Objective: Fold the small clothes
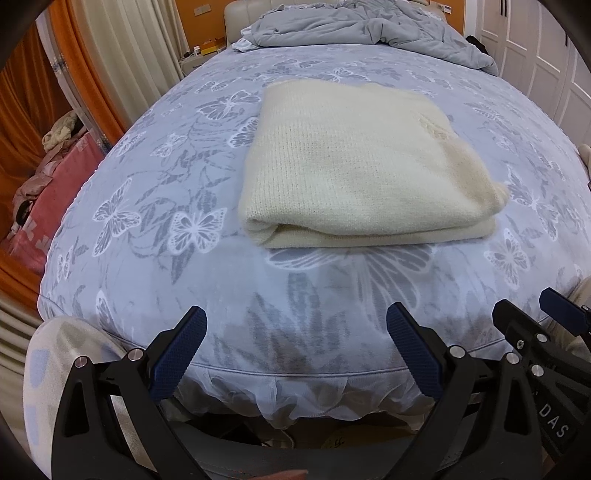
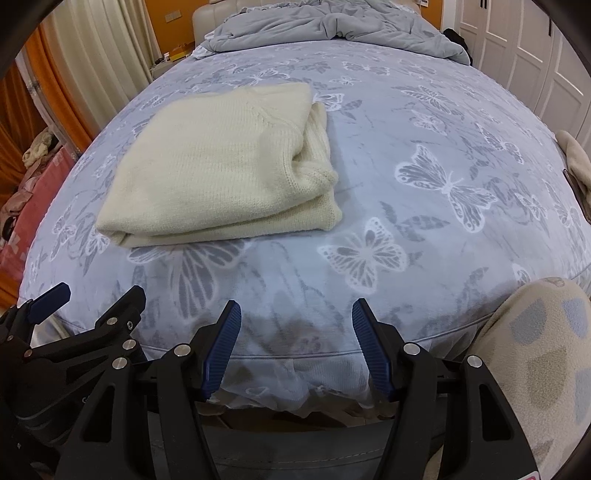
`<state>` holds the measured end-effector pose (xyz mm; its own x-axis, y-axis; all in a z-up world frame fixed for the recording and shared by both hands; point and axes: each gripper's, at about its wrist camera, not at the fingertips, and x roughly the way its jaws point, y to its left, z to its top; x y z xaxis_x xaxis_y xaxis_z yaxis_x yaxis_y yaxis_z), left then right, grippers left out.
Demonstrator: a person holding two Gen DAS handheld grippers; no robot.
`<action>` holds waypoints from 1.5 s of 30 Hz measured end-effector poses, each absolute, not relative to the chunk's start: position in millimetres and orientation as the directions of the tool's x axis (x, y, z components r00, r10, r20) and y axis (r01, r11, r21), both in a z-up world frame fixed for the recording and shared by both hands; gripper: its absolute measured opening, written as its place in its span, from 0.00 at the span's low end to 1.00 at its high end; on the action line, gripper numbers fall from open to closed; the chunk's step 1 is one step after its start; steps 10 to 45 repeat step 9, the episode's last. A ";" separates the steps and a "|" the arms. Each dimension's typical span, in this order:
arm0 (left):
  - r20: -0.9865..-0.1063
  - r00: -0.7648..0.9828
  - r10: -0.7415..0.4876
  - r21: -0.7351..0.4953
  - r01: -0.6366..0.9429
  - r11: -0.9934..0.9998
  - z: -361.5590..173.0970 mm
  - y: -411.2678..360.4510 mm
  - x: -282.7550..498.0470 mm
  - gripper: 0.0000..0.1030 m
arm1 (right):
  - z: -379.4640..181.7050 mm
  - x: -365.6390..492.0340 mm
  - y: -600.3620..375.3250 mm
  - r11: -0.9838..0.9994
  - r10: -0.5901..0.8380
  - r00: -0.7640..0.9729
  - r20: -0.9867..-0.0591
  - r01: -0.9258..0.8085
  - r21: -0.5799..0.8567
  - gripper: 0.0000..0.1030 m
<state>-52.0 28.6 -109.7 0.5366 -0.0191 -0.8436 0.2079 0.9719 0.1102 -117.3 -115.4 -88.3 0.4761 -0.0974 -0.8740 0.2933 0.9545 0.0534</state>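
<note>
A cream knitted sweater [image 1: 354, 166] lies folded into a thick rectangle on the bed, its folded edge toward me. In the right wrist view the same sweater [image 2: 218, 170] sits to the left, with stacked layers showing at its right side. My left gripper [image 1: 297, 325] hangs over the near edge of the bed, open, with nothing between its blue pads. My right gripper [image 2: 295, 317] is open too, beside the left one and short of the sweater. Each gripper shows at the edge of the other's view.
The bed [image 1: 147, 221] has a grey-blue cover with white butterflies. A rumpled grey duvet [image 1: 362, 33] lies at the far end. White wardrobe doors [image 2: 535, 55] stand on the right, curtains [image 1: 122, 48] and a pink heap [image 1: 48, 206] on the left. A patterned sleeve [image 2: 546, 350] is at lower right.
</note>
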 end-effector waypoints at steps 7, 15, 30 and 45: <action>-0.843 0.538 -0.019 0.107 0.202 0.974 -109.4 30.1 -51.4 0.95 | -87.8 -116.6 -113.8 0.955 -0.094 0.478 -0.873 0.292 0.057 0.60; -0.843 0.538 -0.016 0.110 0.201 0.973 -109.6 30.2 -51.1 0.95 | -87.5 -117.3 -113.0 0.955 -0.097 0.478 -0.873 0.293 0.054 0.60; -0.843 0.538 -0.016 0.110 0.201 0.973 -109.6 30.2 -51.1 0.95 | -87.5 -117.3 -113.0 0.955 -0.097 0.478 -0.873 0.293 0.054 0.60; -0.843 0.538 -0.016 0.110 0.201 0.973 -109.6 30.2 -51.1 0.95 | -87.5 -117.3 -113.0 0.955 -0.097 0.478 -0.873 0.293 0.054 0.60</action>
